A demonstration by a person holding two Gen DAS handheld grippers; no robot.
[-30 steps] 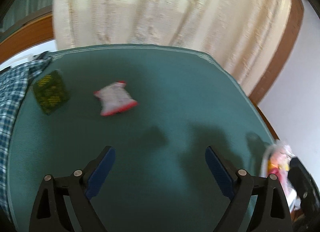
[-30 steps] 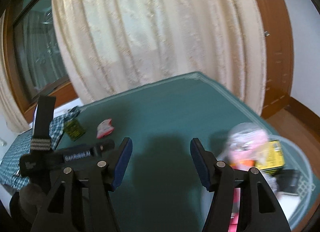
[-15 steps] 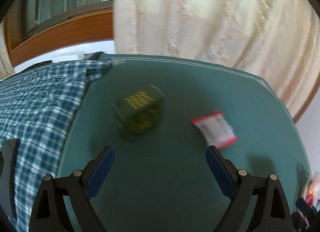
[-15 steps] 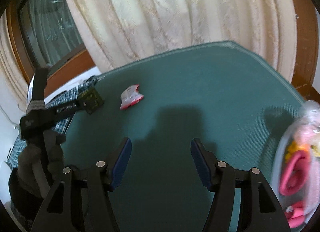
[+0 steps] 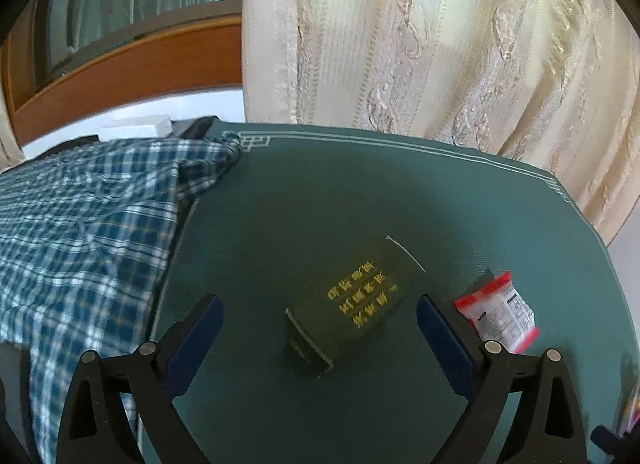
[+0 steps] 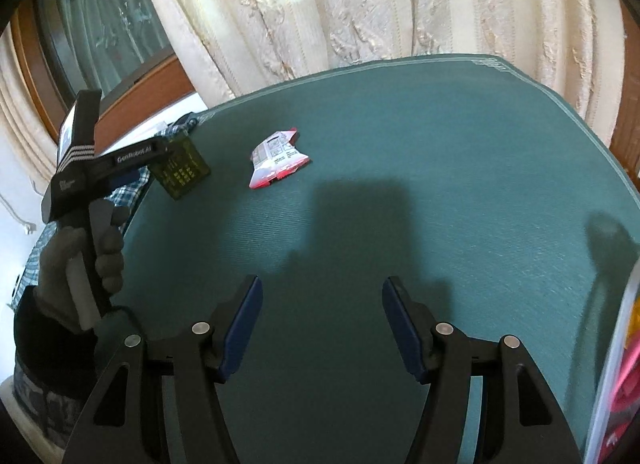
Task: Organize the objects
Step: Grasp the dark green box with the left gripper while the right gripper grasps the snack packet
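Observation:
A dark green box with gold lettering [image 5: 356, 304] lies on the teal table [image 5: 360, 192], between and just beyond the tips of my open left gripper [image 5: 318, 328]. It also shows in the right wrist view [image 6: 182, 172], partly hidden by the left gripper. A red and white snack packet [image 5: 500, 314] lies to the box's right and shows in the right wrist view [image 6: 276, 158]. My right gripper [image 6: 320, 316] is open and empty above bare table, well short of the packet.
A blue checked cloth [image 5: 80, 224] drapes over the table's left edge. Cream curtains [image 5: 440, 44] hang behind the table. A clear container with pink items [image 6: 618, 364] stands at the right edge of the right wrist view.
My left gripper has swung left and come closer to the green box, which now lies between its fingers. The right gripper has tilted down towards the table; the pink container slid to the frame's edge.

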